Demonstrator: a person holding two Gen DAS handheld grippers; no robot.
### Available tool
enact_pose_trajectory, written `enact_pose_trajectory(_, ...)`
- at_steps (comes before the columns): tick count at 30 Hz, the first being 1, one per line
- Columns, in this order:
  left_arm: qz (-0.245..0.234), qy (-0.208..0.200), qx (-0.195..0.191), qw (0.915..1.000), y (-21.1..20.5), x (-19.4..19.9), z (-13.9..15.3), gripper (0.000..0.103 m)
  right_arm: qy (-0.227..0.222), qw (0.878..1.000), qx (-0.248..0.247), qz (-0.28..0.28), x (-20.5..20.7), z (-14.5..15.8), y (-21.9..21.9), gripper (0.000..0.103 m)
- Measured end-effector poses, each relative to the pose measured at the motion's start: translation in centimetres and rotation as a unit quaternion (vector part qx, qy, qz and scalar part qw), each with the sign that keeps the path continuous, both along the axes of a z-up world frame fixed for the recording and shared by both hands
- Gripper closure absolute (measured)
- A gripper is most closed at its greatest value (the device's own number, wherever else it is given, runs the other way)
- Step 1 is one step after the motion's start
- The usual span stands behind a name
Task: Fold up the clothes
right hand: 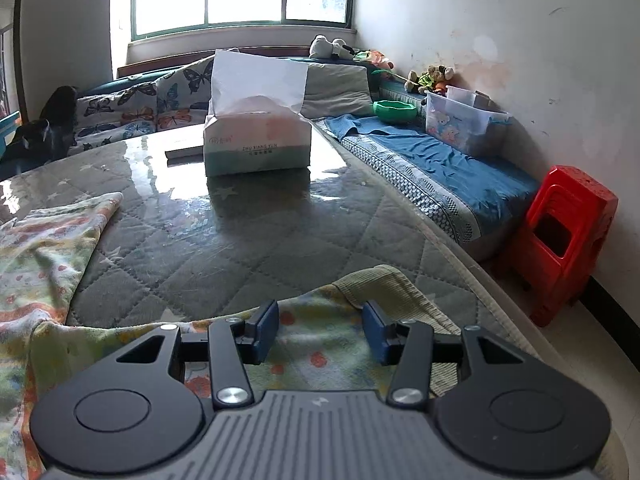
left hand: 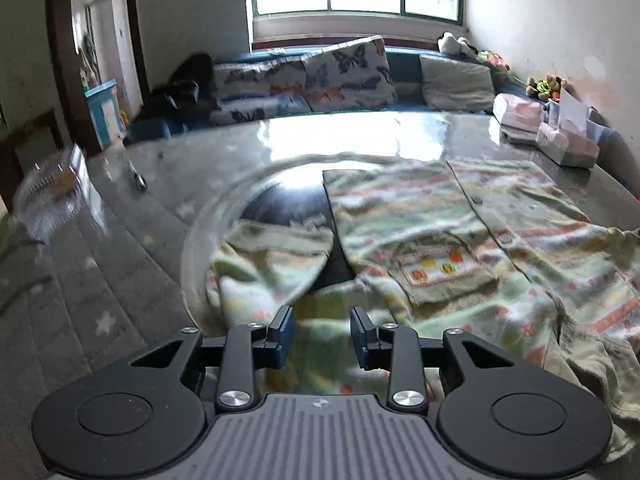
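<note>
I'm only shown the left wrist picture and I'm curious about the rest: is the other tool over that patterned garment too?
Observer: Yes. The right gripper hovers with open jaws over a ribbed cuff of the pastel patterned fleece garment.
Operator: What's beyond it on the table?
Observer: A white-and-green tissue box, one tissue sticking up, on the glossy quilted grey table cover.
Operator: Anything beside the table?
Observer: A red plastic stool on the floor by the wall, next to a bench with a blue cloth.
</note>
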State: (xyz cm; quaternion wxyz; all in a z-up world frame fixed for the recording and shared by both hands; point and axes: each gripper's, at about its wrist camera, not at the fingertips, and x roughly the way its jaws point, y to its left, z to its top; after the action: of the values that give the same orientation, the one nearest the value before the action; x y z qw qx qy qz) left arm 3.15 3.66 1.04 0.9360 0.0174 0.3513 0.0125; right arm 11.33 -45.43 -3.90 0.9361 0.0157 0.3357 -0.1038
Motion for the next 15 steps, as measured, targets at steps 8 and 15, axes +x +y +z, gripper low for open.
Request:
enact_pose_trajectory(8, 0.003, -0.005, 0.015, 0.9999, -0.4, 2.9, 0.0, 0.069, -0.003, 1.0, 0.004, -0.002, 0.0, 0.0, -0.1, 0.053)
enact_pose_trajectory(15, -0.002, 0.023, 0.021, 0.9995, -0.8, 6.9, -1.7, 0.071, -0.003, 1.0, 0.004, 0.0, 0.0, -0.1, 0.0, 0.051)
